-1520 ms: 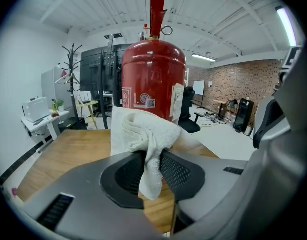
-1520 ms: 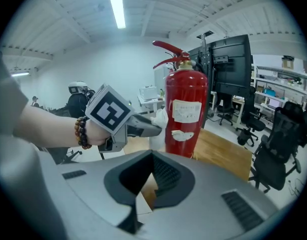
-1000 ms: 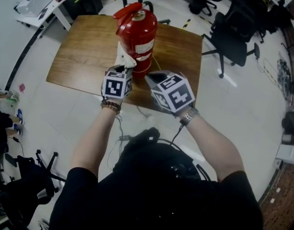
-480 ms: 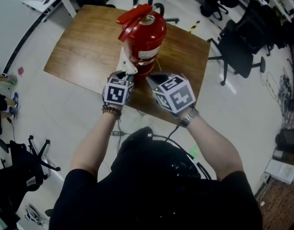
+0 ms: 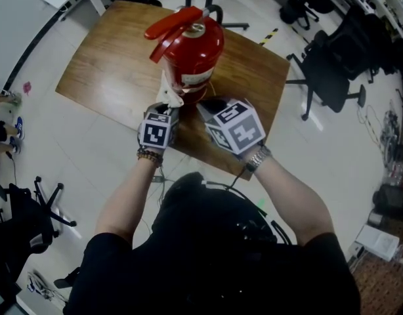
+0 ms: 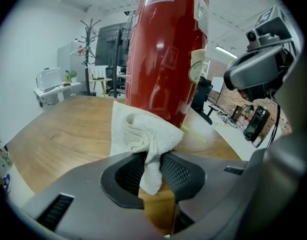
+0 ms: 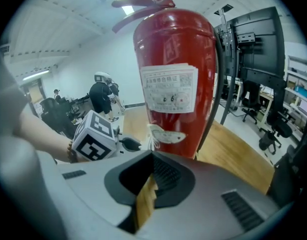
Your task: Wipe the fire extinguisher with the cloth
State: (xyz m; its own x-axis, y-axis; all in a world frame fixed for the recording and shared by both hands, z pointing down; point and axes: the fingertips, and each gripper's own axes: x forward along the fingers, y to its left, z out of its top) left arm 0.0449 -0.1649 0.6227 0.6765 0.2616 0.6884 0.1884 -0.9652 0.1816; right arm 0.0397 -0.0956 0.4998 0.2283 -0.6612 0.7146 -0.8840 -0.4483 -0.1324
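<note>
Wooden table — one red fire extinguisher stands upright on it.

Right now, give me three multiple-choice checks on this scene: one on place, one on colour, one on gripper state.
1. Where does the fire extinguisher stand?
A) on the floor
B) on the wooden table
C) on an office chair

2. What colour is the cloth?
A) blue
B) black
C) white

3. What is the left hand-held gripper doing?
A) shut on the cloth
B) open and empty
C) shut on the extinguisher's handle

Answers:
1 B: in the head view its base sits on the wood top.
2 C: the left gripper view shows it white against the red body.
3 A: the cloth is pinched between its jaws, with one end hanging below them.
</note>
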